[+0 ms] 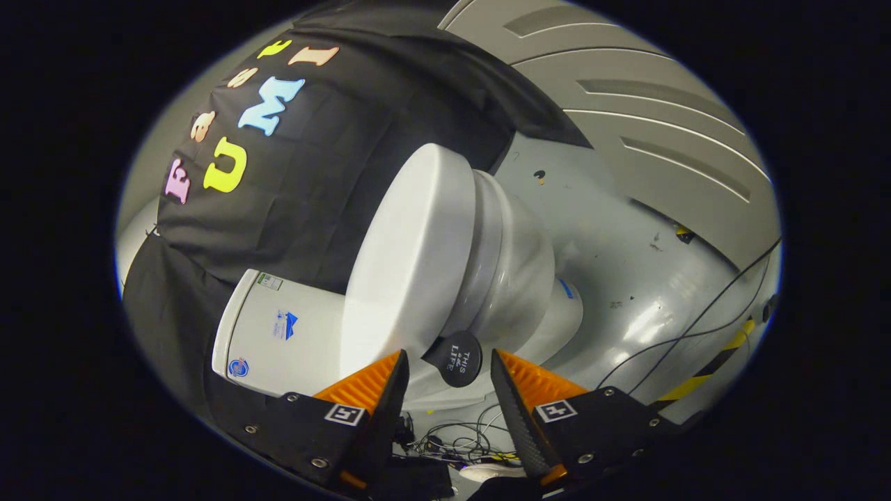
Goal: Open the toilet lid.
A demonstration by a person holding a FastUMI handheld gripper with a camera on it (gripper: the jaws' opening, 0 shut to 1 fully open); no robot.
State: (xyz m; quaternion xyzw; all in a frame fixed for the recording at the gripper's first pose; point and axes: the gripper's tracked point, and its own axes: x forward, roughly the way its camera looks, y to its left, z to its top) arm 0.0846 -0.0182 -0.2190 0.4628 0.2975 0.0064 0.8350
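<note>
Approaching the closed lid (407, 271).
My hand-held gripper (449, 372) gapes empty just short of the lid; its smooth rim could slip free.

Even bright light, strong fisheye bending at edges. Glare patches on grey floor (647, 313), soft sheen on toilet lid (407, 257). Sharp focus; gripper (449, 376) fingers apart, empty.
</note>
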